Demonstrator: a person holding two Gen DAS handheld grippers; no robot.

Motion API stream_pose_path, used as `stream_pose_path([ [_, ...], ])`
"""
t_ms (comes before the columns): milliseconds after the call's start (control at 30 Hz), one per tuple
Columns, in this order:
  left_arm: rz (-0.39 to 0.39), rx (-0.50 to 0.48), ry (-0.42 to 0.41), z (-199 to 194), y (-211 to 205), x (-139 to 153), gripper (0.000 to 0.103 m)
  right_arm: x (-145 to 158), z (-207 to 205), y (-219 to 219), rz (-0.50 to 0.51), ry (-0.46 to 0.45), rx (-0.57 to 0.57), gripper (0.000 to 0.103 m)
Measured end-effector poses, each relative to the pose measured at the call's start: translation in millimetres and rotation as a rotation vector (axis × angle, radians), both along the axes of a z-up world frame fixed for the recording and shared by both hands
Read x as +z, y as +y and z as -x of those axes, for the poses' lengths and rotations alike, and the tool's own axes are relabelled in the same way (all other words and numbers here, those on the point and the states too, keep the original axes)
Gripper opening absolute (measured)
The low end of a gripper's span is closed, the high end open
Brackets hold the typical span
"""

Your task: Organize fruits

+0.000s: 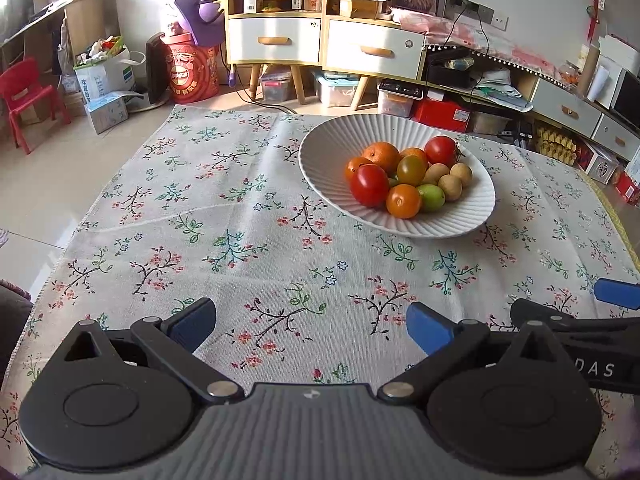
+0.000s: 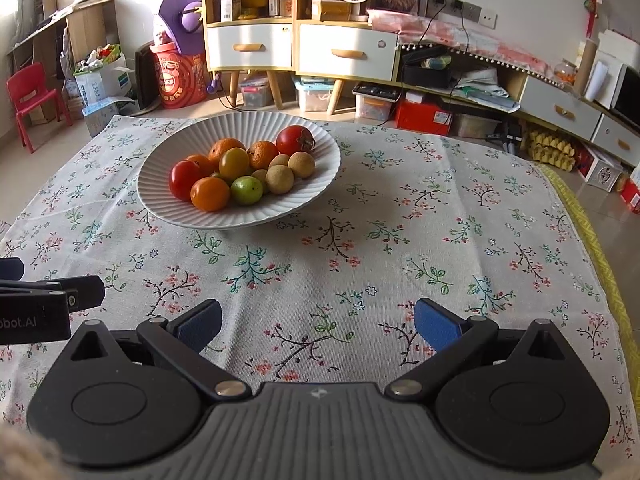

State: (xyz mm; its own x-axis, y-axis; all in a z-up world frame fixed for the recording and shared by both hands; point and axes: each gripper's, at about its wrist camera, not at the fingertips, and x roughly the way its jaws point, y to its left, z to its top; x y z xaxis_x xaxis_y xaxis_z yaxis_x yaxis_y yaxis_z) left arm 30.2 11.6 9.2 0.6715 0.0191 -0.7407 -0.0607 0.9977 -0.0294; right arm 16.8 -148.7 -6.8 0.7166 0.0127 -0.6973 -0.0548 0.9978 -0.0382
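A white ribbed bowl (image 1: 332,152) (image 2: 168,196) stands on the floral tablecloth and holds several fruits: red tomatoes (image 1: 369,185) (image 2: 295,140), oranges (image 1: 384,155) (image 2: 209,193), a green fruit (image 1: 431,197) (image 2: 246,190) and small brown longans (image 1: 450,187) (image 2: 279,179). My left gripper (image 1: 310,326) is open over bare cloth, well short of the bowl, which lies ahead and to its right. My right gripper (image 2: 318,320) is open too, with nothing between its fingers; the bowl lies ahead to its left. Each gripper shows at the edge of the other's view.
The tablecloth (image 1: 240,220) (image 2: 440,220) covers the table, whose far edge runs behind the bowl. Beyond stand a cabinet with drawers (image 1: 324,40), a red drum (image 1: 192,68), a red chair (image 1: 28,96) and floor clutter.
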Motion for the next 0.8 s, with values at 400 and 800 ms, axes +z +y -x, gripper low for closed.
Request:
stream_pose_path([
  [400, 0.000, -0.004, -0.001, 0.7, -0.8, 1.2, 0.094, -0.7, -0.2, 3.7, 0.002, 0.007, 0.009, 0.102],
  [800, -0.003, -0.008, -0.004, 0.8, -3.2, 1.9, 0.094, 1.2, 1.4, 4.3, -0.004, 0.001, 0.007, 0.102],
])
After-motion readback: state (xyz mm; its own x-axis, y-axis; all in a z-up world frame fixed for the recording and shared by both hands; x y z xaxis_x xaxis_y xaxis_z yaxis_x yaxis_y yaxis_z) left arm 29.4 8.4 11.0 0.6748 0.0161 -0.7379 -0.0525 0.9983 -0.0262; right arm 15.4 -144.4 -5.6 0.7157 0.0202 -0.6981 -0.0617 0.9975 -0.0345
